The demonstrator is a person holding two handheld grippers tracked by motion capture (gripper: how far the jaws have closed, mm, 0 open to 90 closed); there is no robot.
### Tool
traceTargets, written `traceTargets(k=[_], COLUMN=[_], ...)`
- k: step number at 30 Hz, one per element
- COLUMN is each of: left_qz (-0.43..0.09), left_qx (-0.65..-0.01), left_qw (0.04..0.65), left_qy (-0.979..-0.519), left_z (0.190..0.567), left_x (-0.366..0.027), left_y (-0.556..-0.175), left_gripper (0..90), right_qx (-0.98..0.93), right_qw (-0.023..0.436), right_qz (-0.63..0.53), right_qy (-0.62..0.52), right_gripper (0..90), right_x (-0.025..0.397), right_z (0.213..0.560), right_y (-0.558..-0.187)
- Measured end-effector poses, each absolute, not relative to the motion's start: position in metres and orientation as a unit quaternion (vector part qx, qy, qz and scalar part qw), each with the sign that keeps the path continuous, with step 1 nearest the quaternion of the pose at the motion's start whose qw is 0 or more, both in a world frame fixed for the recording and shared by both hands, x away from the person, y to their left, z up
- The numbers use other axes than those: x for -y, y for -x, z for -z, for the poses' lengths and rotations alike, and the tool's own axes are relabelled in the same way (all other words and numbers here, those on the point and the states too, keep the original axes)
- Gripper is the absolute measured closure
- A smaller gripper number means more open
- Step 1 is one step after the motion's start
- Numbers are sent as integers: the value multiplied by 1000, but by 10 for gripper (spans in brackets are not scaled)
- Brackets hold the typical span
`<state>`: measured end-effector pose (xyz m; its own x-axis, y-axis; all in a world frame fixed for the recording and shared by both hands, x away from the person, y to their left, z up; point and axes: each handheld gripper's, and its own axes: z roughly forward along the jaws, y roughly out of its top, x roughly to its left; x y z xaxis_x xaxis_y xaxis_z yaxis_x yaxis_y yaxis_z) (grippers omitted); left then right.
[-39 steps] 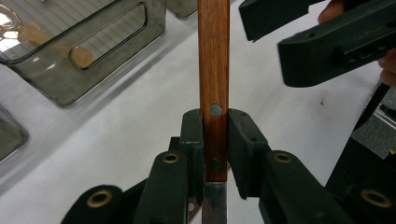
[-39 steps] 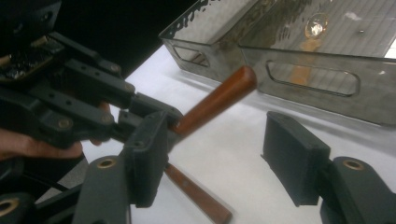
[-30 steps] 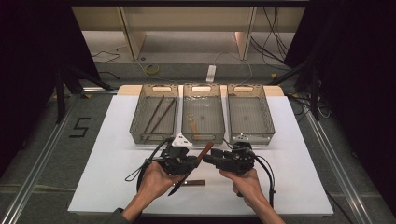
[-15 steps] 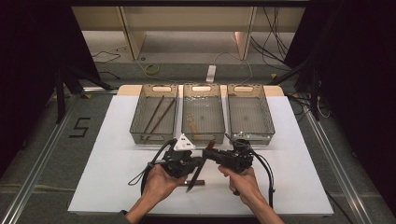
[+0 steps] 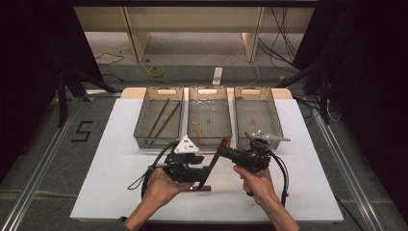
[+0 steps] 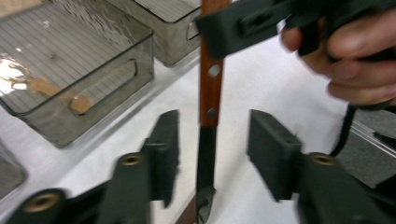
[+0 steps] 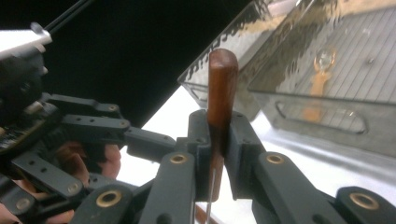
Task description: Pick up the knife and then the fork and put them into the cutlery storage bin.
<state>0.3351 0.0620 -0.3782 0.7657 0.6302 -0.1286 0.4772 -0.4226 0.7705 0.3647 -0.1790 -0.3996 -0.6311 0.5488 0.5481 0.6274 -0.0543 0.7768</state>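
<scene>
Two grippers meet above the white table [image 5: 106,144]: left gripper [image 5: 204,169] jaws spread wide, straddling the knife [image 6: 210,93] without contact; right gripper [image 5: 222,153] jaws clamped on its wooden handle, holding it clear of the table. Beyond: three clear bins [image 5: 210,120]

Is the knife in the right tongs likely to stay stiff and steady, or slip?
The knife looks rigid: straight from wooden handle to dark blade. The right tongs pinch only the handle, so the blade end may swing. The handle looks smooth and could slide. The left tongs stand open around the blade.
</scene>
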Motion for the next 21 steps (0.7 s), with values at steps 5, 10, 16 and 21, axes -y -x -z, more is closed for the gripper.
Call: traceTargets(k=[5,10,16,21], left_qz=[-86,-75,-74,-78], left_qx=[-332,-337,-339,-336], left_qw=[417,411,397,387], left_qy=[-842,-844,-850,-855], left_z=[381,385,398,408], left_x=[-70,-85,-97,-102], left_y=[-336,-341,-344,-346], left_gripper=[300,240,208,191], right_qx=[681,668,661,658], right_qw=[20,10,-7,-23], right_qz=[596,603,600,597], right_qy=[426,437,452,459], right_gripper=[819,818,819,819], right_x=[192,212,234,249], right_z=[385,372,361,351], right_y=[-365,-371,-380,-387])
